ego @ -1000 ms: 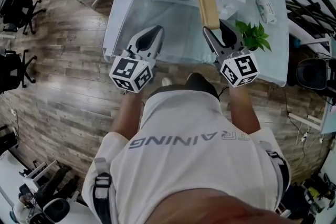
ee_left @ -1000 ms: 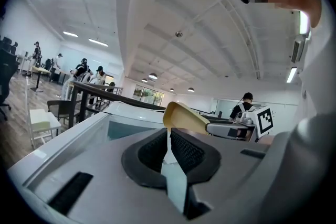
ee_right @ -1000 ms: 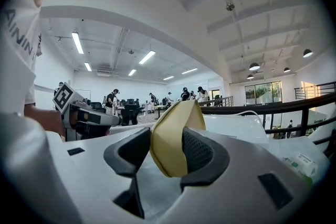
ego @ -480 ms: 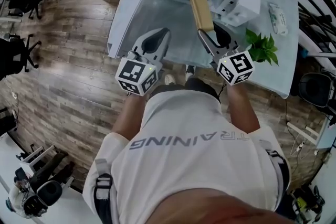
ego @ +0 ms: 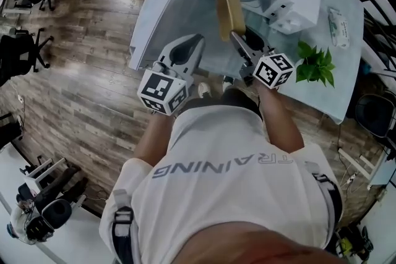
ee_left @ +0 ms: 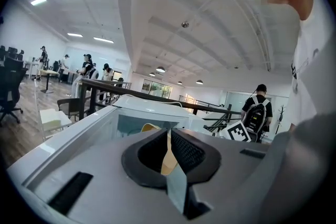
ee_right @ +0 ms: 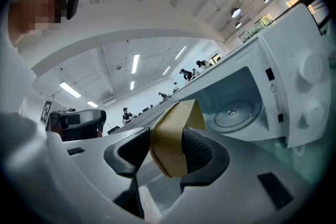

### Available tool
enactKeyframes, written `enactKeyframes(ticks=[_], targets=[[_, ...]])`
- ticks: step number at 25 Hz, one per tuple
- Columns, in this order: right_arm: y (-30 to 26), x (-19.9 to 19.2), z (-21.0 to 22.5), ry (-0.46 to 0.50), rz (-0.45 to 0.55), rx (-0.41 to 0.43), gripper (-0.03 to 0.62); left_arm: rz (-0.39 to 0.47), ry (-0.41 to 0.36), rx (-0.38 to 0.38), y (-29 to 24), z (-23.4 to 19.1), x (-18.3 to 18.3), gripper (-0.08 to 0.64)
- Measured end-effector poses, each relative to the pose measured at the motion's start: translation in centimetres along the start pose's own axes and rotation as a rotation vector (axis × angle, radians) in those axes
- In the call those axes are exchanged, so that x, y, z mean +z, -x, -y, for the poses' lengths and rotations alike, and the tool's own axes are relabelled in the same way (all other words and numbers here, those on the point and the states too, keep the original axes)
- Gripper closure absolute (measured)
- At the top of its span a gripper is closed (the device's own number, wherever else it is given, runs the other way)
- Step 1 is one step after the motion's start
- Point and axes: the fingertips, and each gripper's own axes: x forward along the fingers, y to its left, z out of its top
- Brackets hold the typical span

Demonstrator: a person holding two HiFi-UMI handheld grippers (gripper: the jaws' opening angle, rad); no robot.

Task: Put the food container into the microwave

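The right gripper [ee_right: 166, 150] is clamped partway shut on the one food container [ee_right: 176, 126], with both pads pressing its tan sides. The container stands on edge in mid-air. Its long axis runs away from the person, and its far end points toward the open cavity of the single microwave [ee_right: 294, 86]. The microwave's door [ego: 153, 15] hangs open at the left. The left gripper [ee_left: 168, 152] holds nothing; its jaws are drawn to a thin slit, near that door. Only the right gripper view shows the round turntable [ee_right: 233, 113] inside. Only the head view shows the one potted plant [ego: 314, 65] on the table [ego: 349, 96], right of the microwave.
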Motion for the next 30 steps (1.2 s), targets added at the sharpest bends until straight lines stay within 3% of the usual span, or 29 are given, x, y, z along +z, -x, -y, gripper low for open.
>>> enactKeyframes(ticks=[7, 19, 30], targets=[[-2.7, 0.7, 3.2, -0.271, 0.145, 0.04, 0.383, -0.016, 0.027, 0.005, -0.2, -0.3, -0.4, 0.512], [-6.9, 1.7, 9.8, -0.449, 0.263, -0.071, 0.383, -0.018, 0.071, 0.004, -1.3, -1.1, -0.5, 0.512], [-10.9, 3.4, 13.8, -0.562, 0.394, -0.096, 0.383, 0.01, 0.076, 0.005, -1.8, -1.7, 0.5, 0.512]])
